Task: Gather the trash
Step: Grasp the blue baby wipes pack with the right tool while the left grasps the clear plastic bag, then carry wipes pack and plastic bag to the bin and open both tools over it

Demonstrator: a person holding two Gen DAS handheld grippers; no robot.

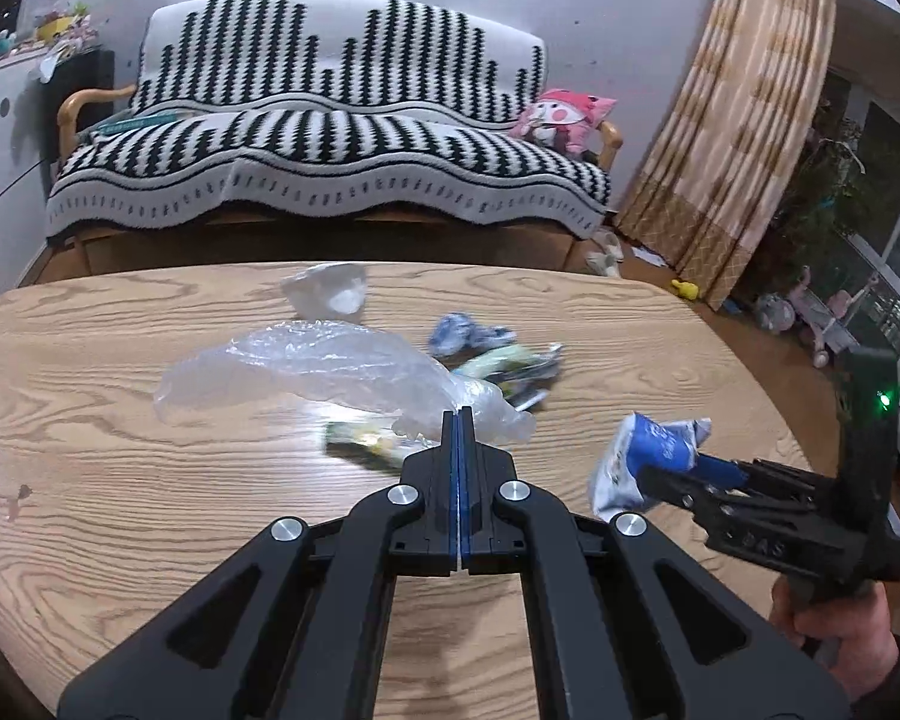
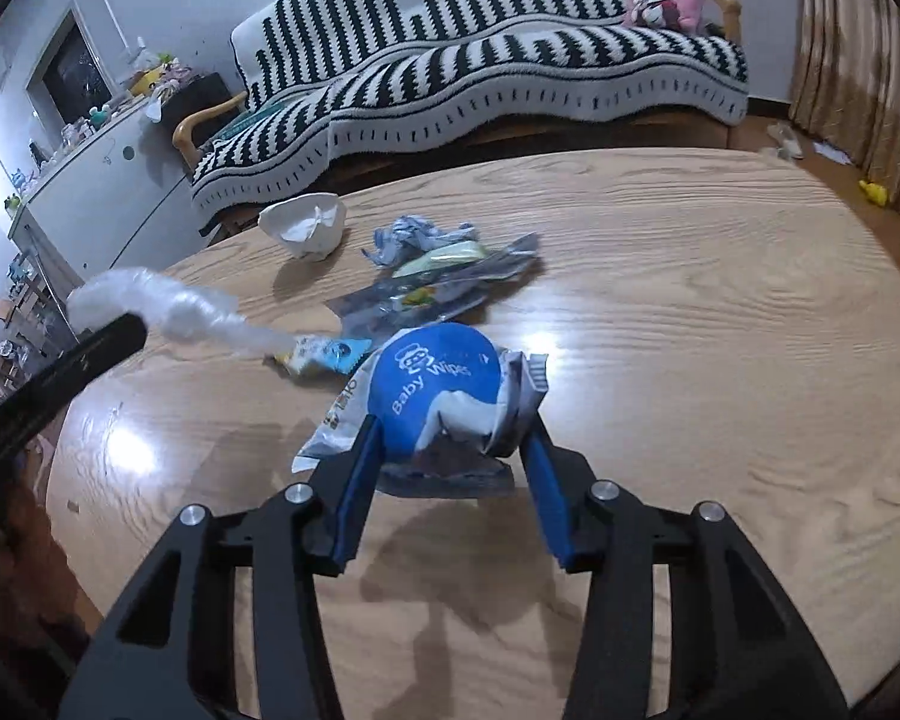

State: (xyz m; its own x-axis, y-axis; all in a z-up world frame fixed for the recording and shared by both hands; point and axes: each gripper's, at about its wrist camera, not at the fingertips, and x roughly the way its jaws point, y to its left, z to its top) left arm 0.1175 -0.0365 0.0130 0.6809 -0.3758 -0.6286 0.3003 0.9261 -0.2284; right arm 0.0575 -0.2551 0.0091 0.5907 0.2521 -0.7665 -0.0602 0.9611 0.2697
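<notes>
My left gripper (image 1: 461, 414) is shut on the edge of a clear plastic bag (image 1: 306, 369), which hangs above the wooden table (image 1: 120, 480); the bag also shows in the right wrist view (image 2: 168, 306). My right gripper (image 2: 453, 444) is shut on a blue and white baby wipes packet (image 2: 435, 396), held above the table to the right of the bag; the packet also shows in the left wrist view (image 1: 648, 450). Loose trash lies on the table: a crumpled white cup (image 2: 303, 223), a crumpled blue wrapper (image 2: 414, 237), a silver and green wrapper (image 2: 444, 276) and a small yellow and blue packet (image 2: 324, 355).
A sofa with a black and white striped throw (image 1: 330, 138) stands beyond the table's far edge, with a pink plush toy (image 1: 564, 117) on it. A curtain (image 1: 744, 120) hangs at the right. A white cabinet (image 2: 90, 204) stands at the left.
</notes>
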